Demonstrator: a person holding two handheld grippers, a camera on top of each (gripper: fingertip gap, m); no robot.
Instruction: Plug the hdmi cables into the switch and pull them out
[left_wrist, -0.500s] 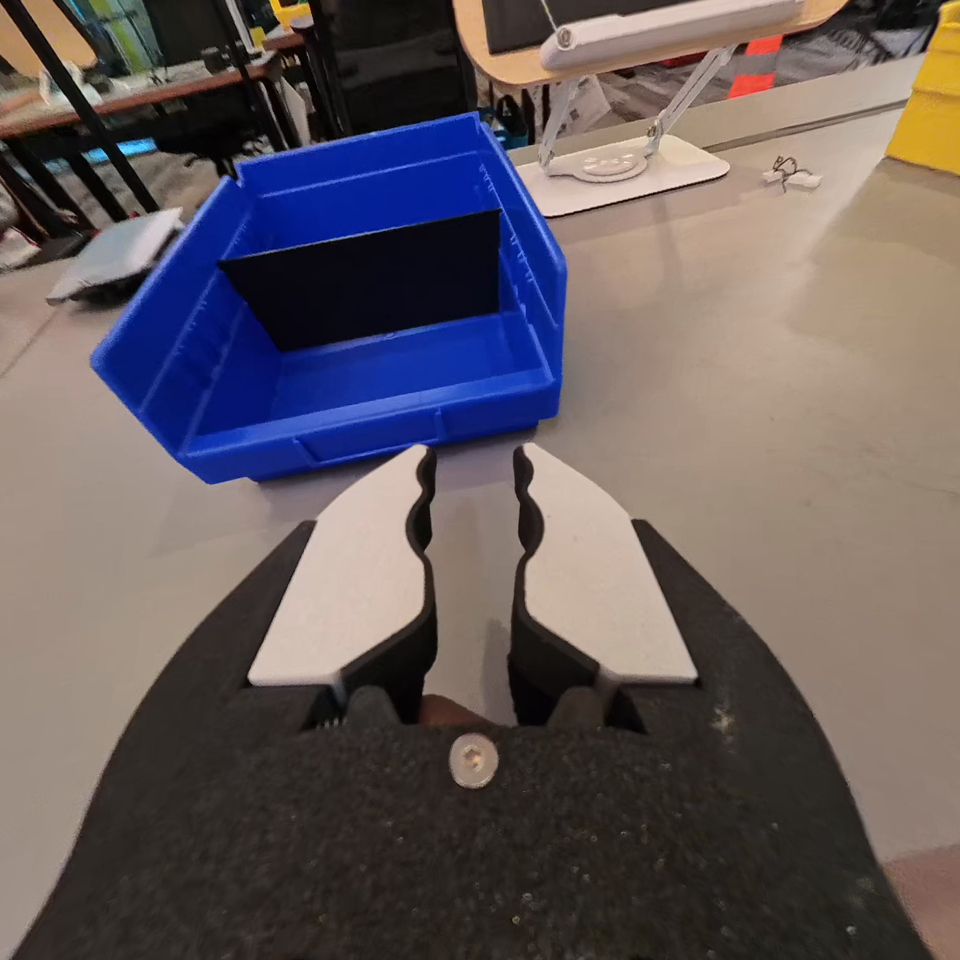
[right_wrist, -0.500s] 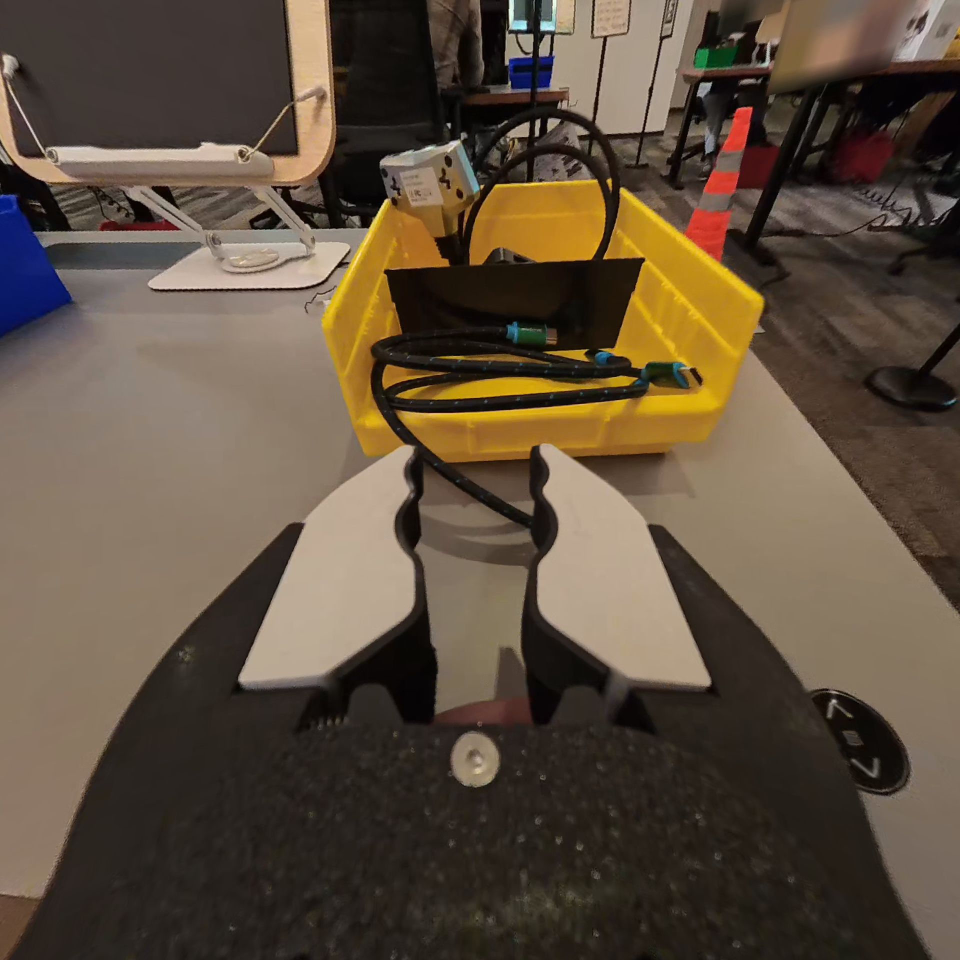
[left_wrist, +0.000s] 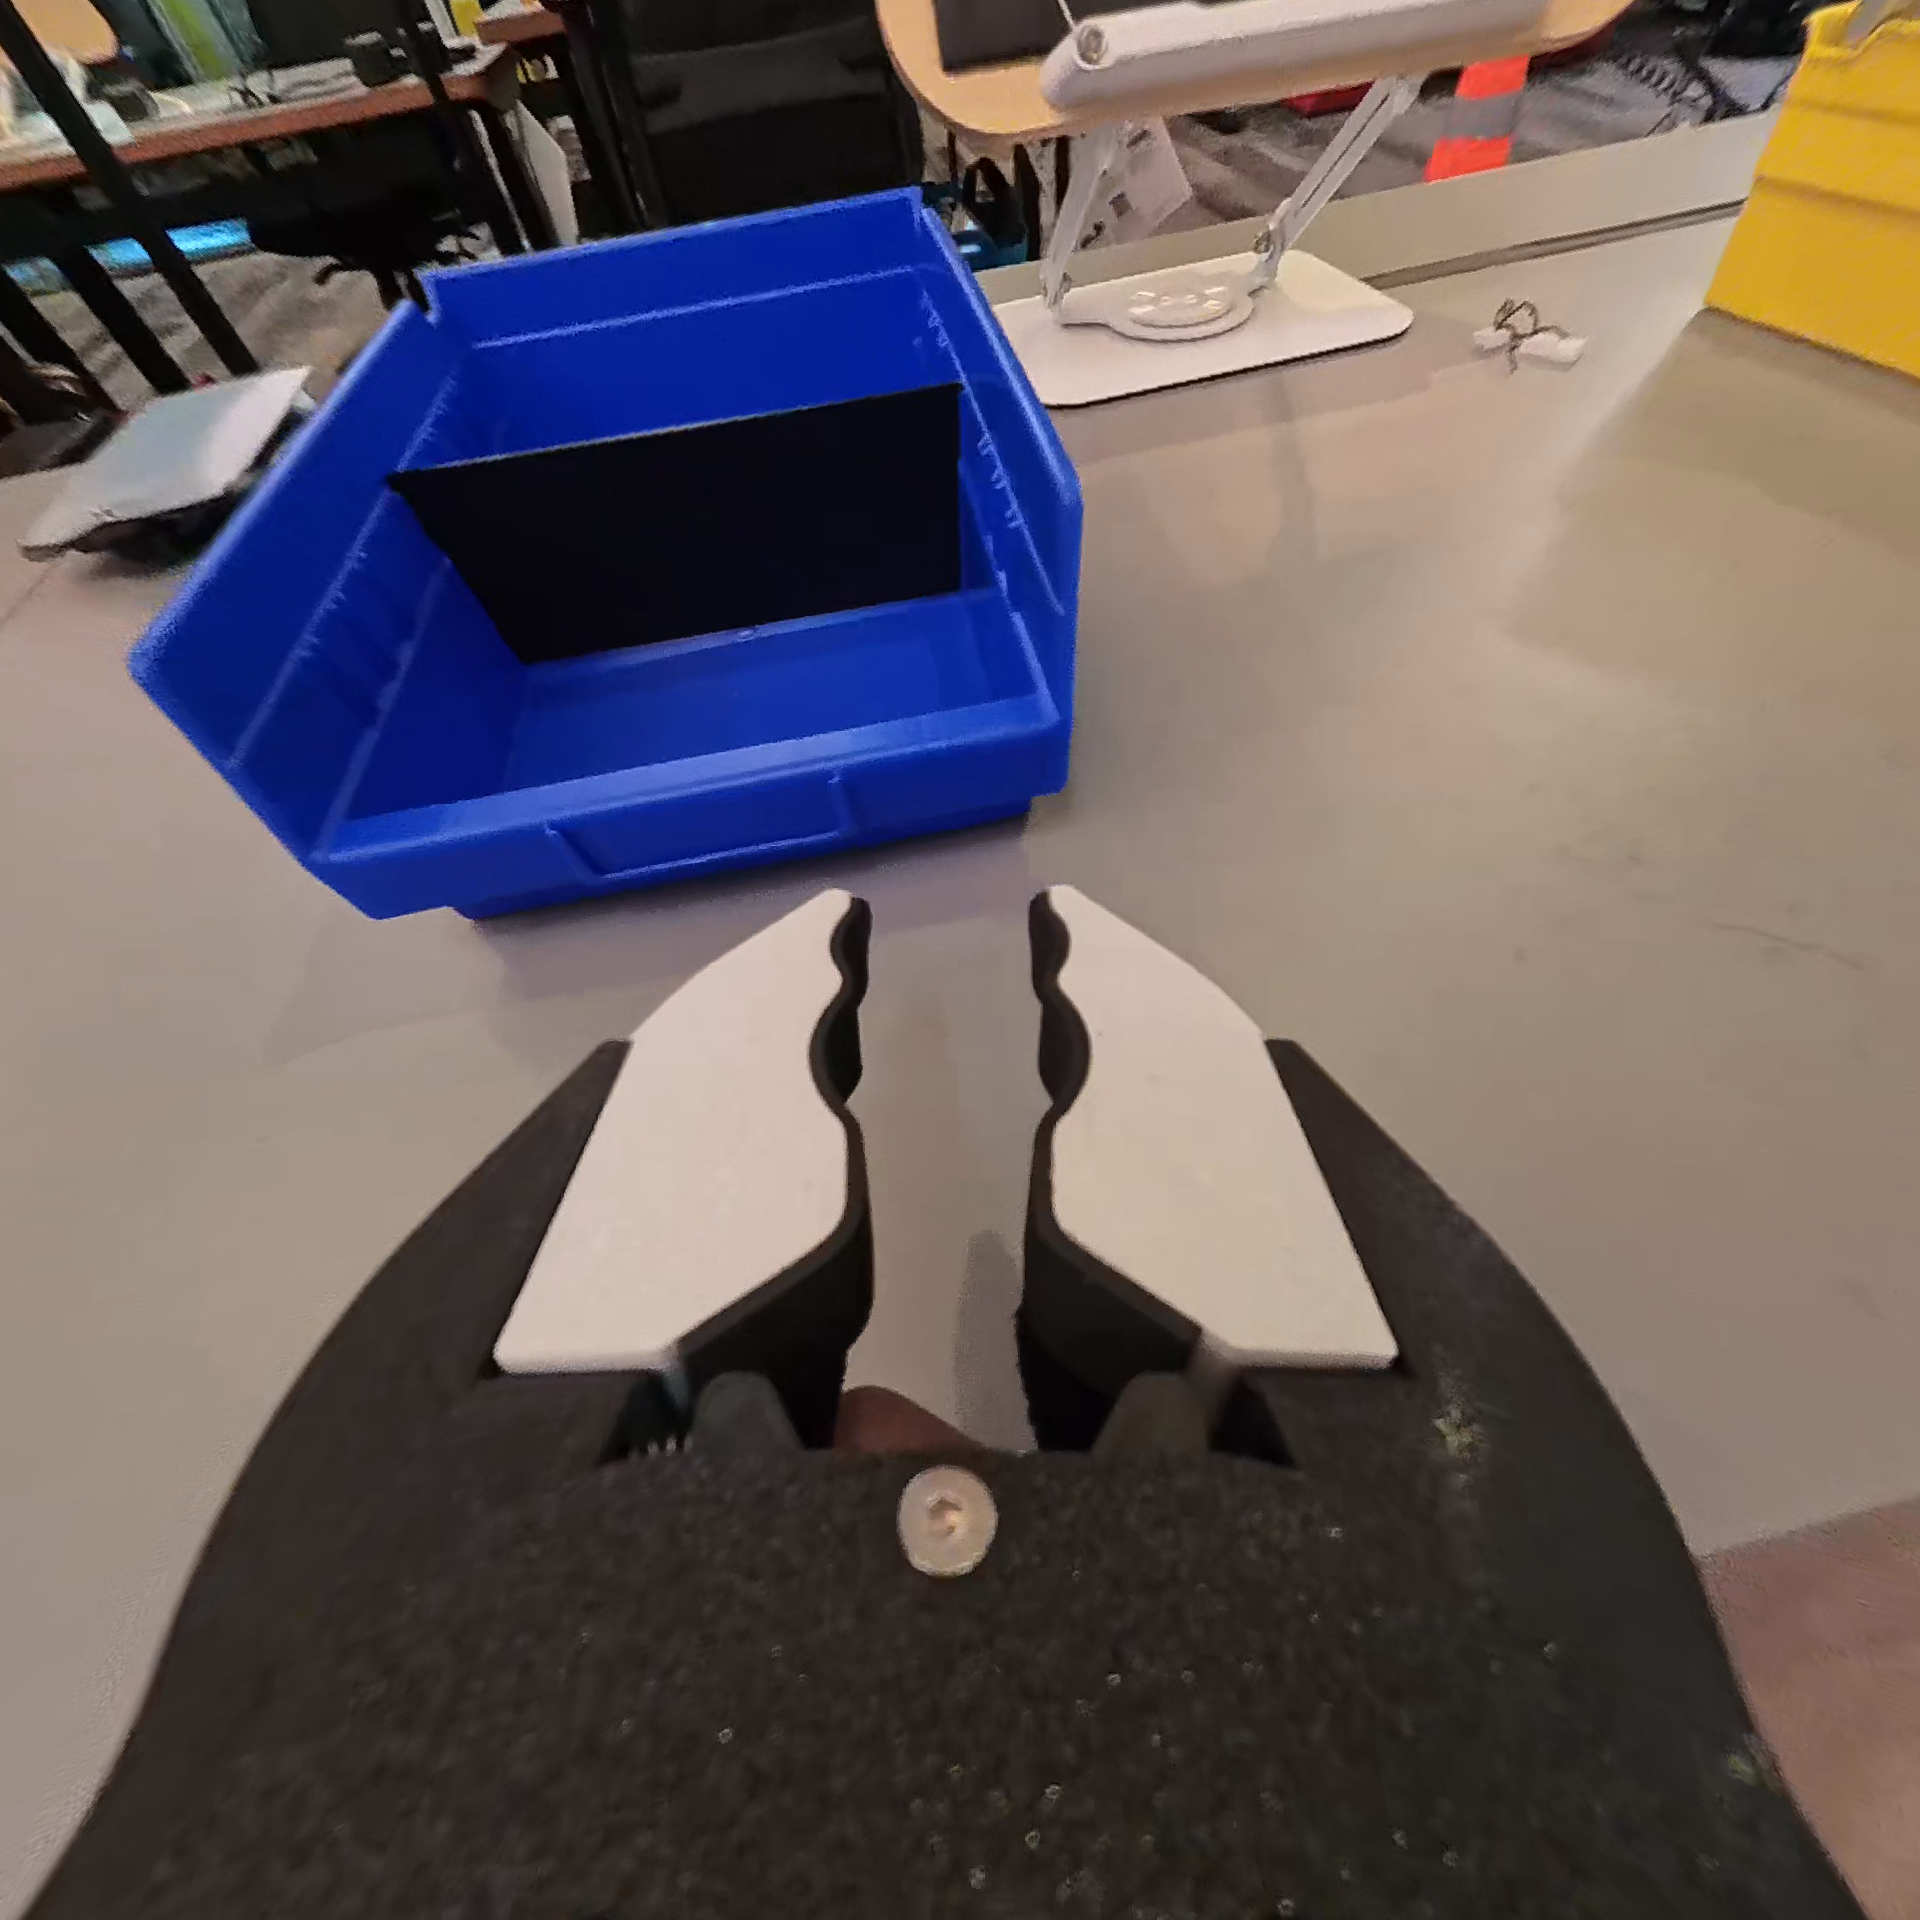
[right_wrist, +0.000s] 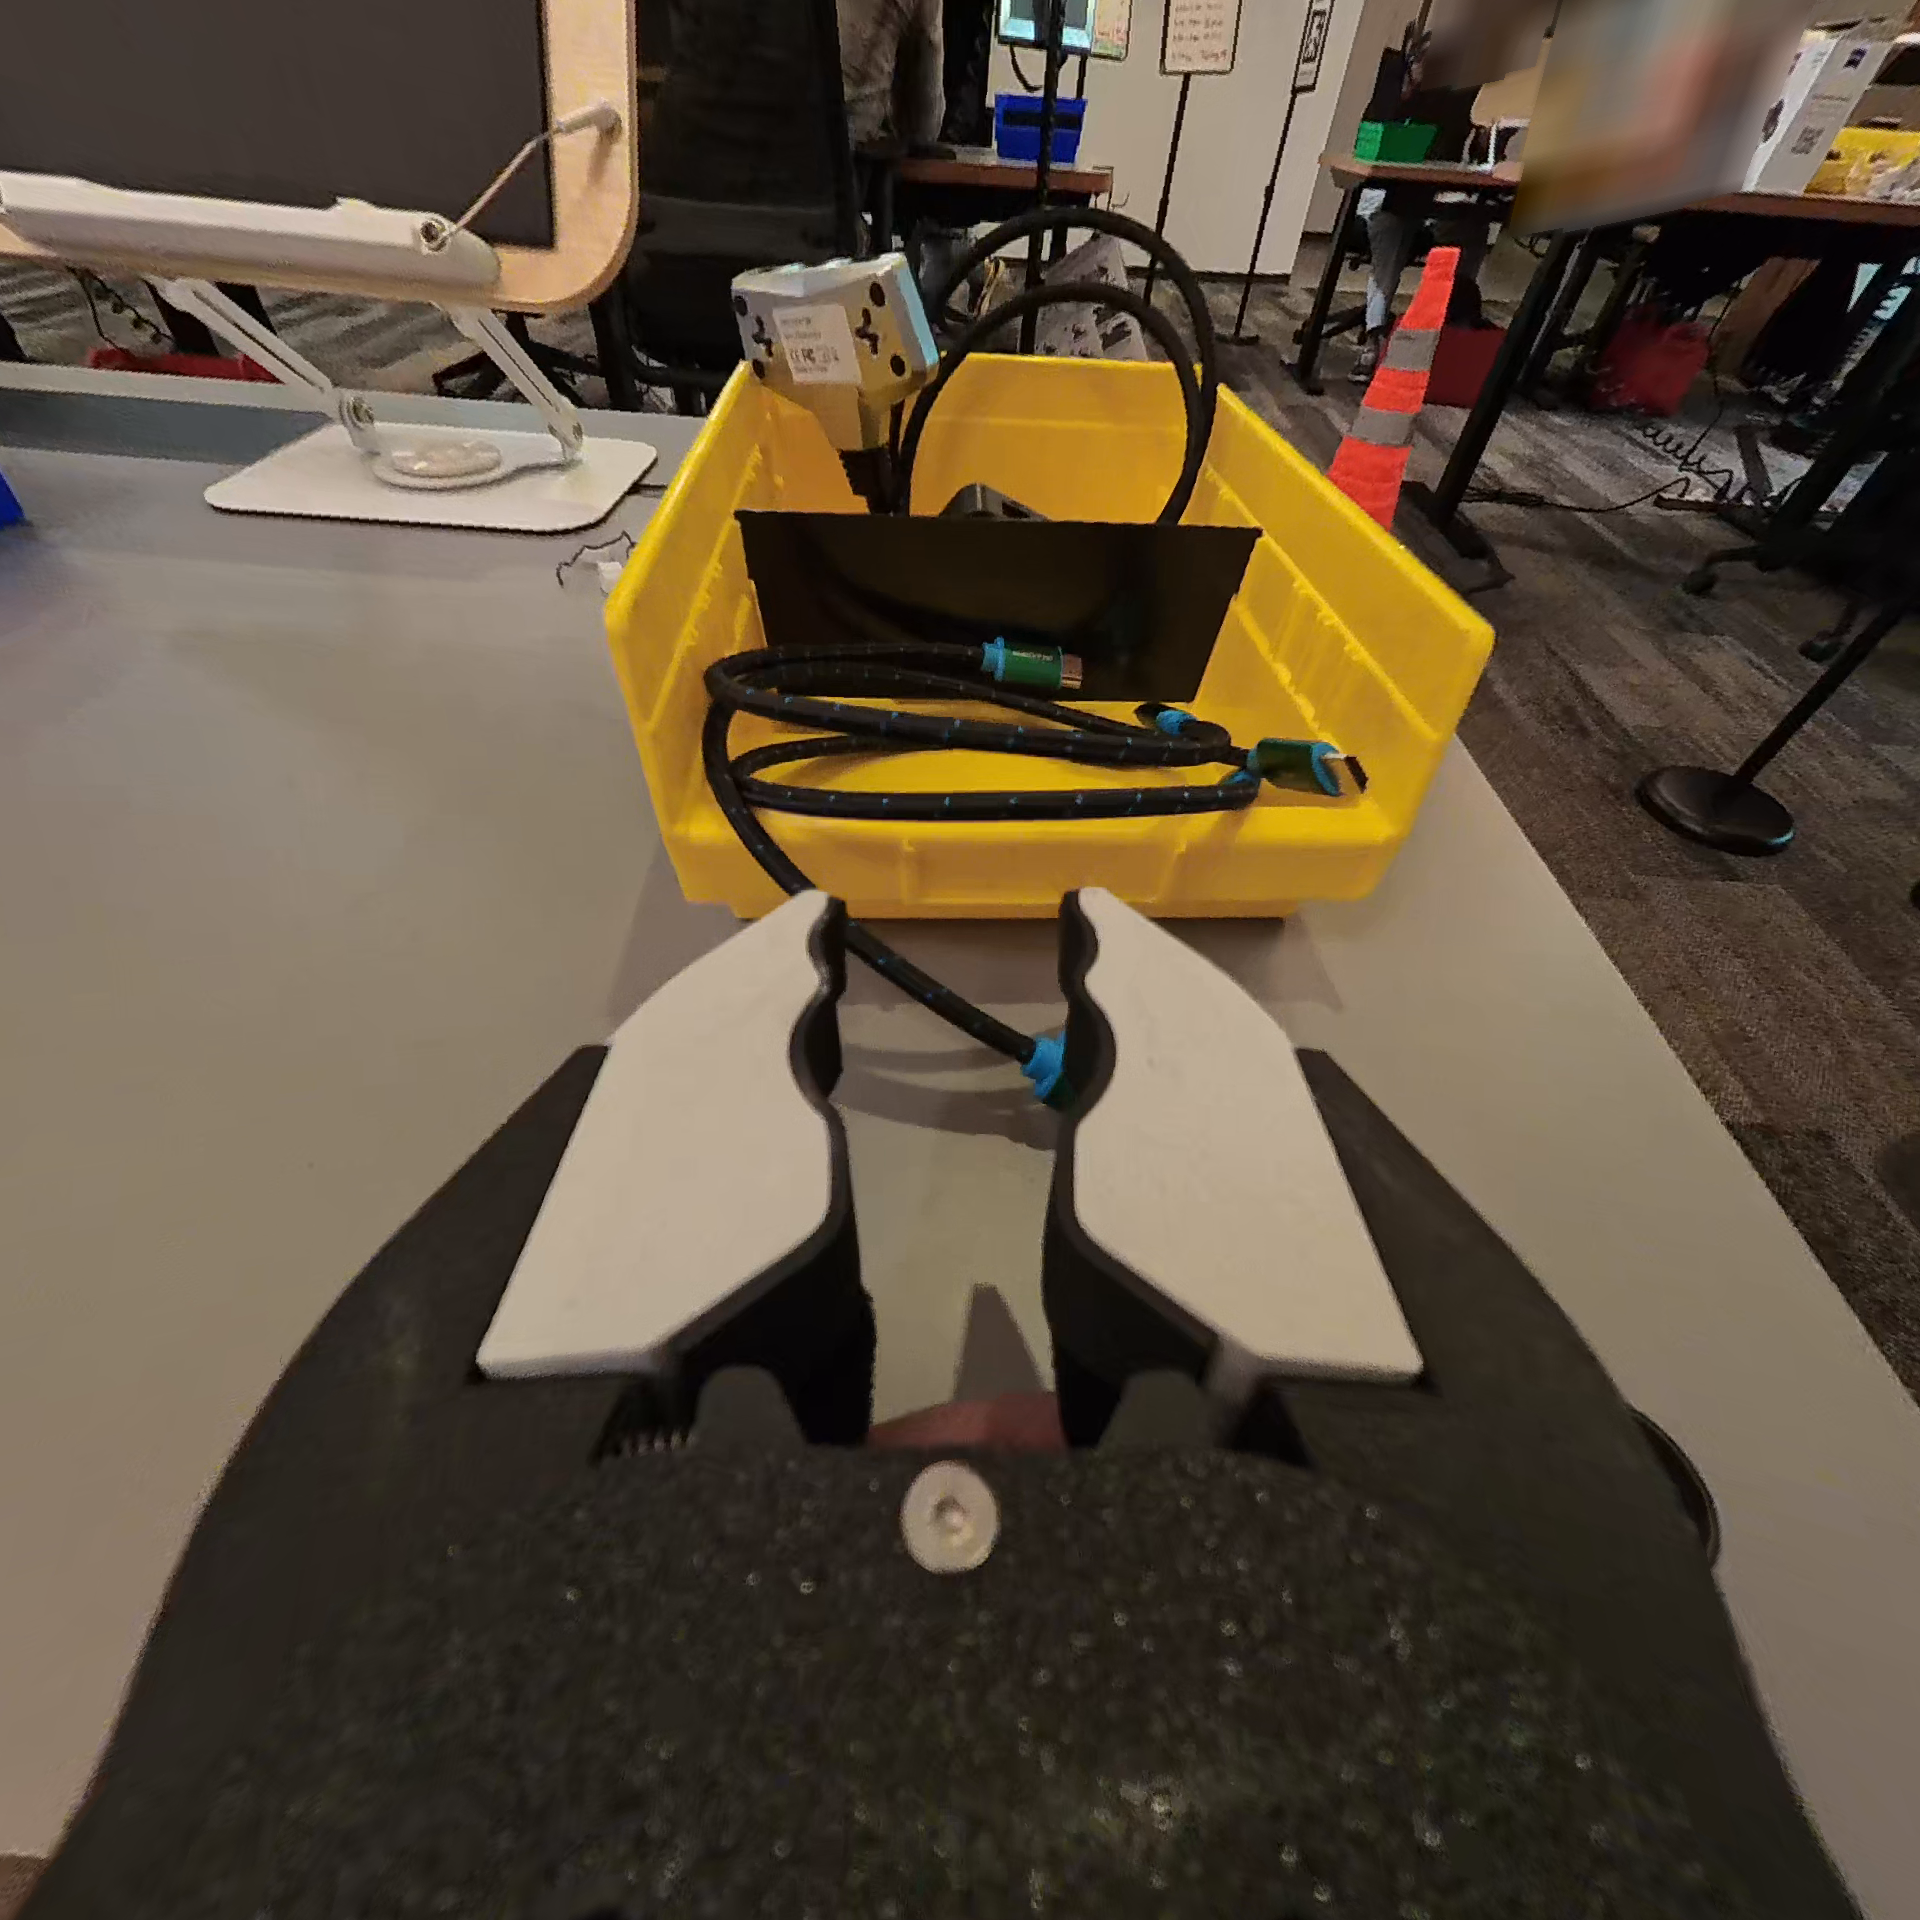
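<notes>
Left gripper (left_wrist: 945, 914) spread, empty, facing blue bin (left_wrist: 665, 831). Right gripper (right_wrist: 951, 914) spread over cable (right_wrist: 935, 997) trailing from yellow bin (right_wrist: 1039, 873); plug end possibly touching right finger. Switch (right_wrist: 831, 327) propped behind.

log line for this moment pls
left gripper open, facing empty blue bin | right gripper open, over braided hdmi cable trailing from yellow bin

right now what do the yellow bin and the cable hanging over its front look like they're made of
Yellow bin: looks like moulded plastic, smooth and slightly glossy, with ribbed walls. Cable: a woven fabric jacket, black with blue flecks, matte; the blue collar at its end looks like plastic or rubber.
</notes>
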